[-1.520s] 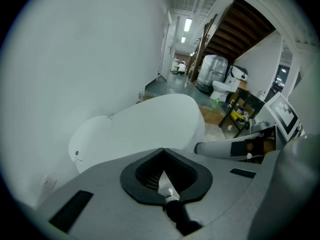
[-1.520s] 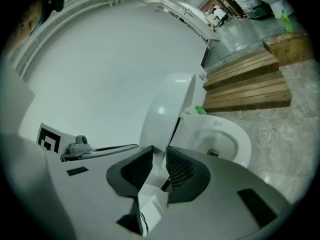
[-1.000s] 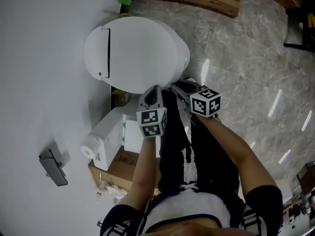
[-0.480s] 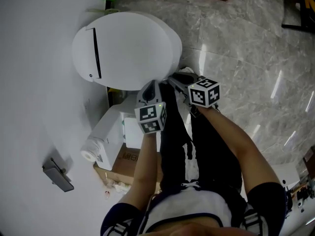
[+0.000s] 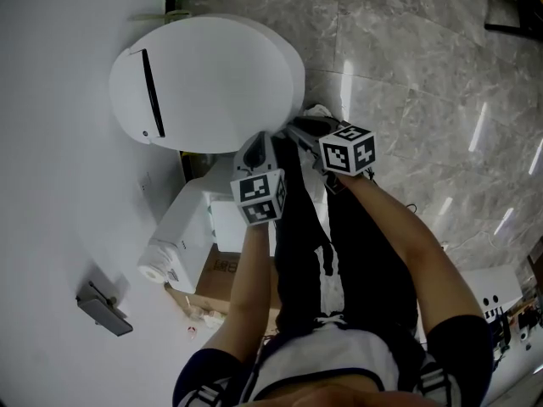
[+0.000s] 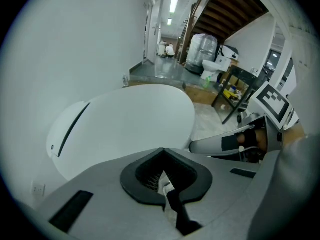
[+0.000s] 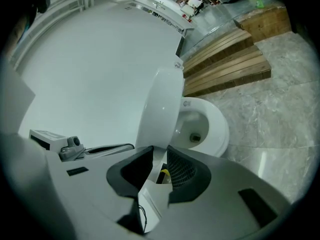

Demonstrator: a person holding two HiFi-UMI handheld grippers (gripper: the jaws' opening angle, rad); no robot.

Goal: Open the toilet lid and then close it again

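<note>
The toilet lid (image 5: 212, 83) sits at about 11 o'clock in the head view, a broad white oval against the white wall (image 5: 51, 159). In the right gripper view it stands lifted off the bowl (image 7: 207, 129), nearly edge-on. The right gripper (image 5: 295, 130) grasps it at the lid's 5 o'clock rim, with the lid's edge clamped between the jaws (image 7: 157, 171). The left gripper (image 5: 254, 149) is just beside it at the lid's 6 o'clock. Its jaws are clenched together on nothing (image 6: 165, 176), and the lid's outer face fills the view ahead. Whether it touches the lid I cannot tell. Further out, at 7 o'clock from the lid, are a paper roll (image 5: 155, 259) and a cardboard box (image 5: 216, 274). Grey marbled floor (image 5: 424, 83) spreads from 1 to 4 o'clock.
</note>
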